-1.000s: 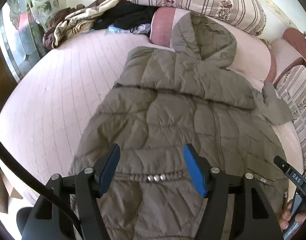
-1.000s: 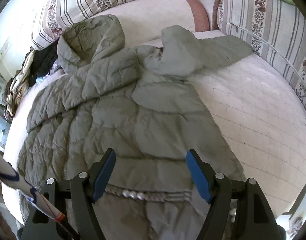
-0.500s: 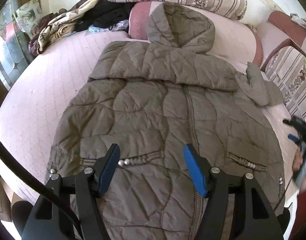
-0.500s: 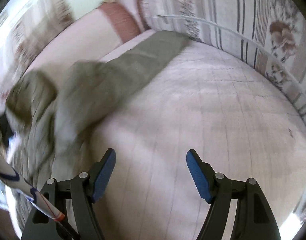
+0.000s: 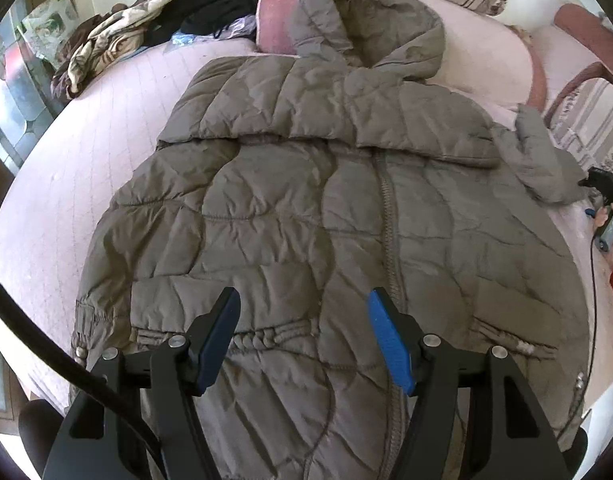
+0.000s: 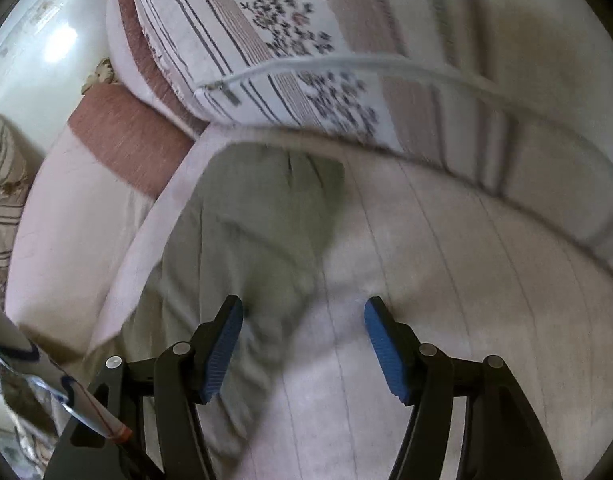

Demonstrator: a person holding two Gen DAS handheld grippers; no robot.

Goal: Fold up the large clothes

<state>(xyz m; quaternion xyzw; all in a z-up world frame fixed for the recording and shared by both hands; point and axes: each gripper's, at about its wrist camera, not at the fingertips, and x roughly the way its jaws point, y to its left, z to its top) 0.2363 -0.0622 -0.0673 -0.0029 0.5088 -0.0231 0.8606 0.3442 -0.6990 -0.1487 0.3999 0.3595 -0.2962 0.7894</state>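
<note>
Right gripper [image 6: 304, 344] swings from hem to outstretched sleeve [image 6: 250, 240].
Jaws closing, sleeve edge between, unpinched; left gripper [image 5: 304, 344] spread above coat [image 5: 306, 208] hem. Sleeve fold likely next.

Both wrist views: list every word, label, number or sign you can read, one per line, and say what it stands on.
None can be read.
The jacket shows no label or print.
The striped cushion carries a flower pattern only, no lettering.
The white strip with dark blue marks at the lower left of the right wrist view is too blurred to read.
</note>
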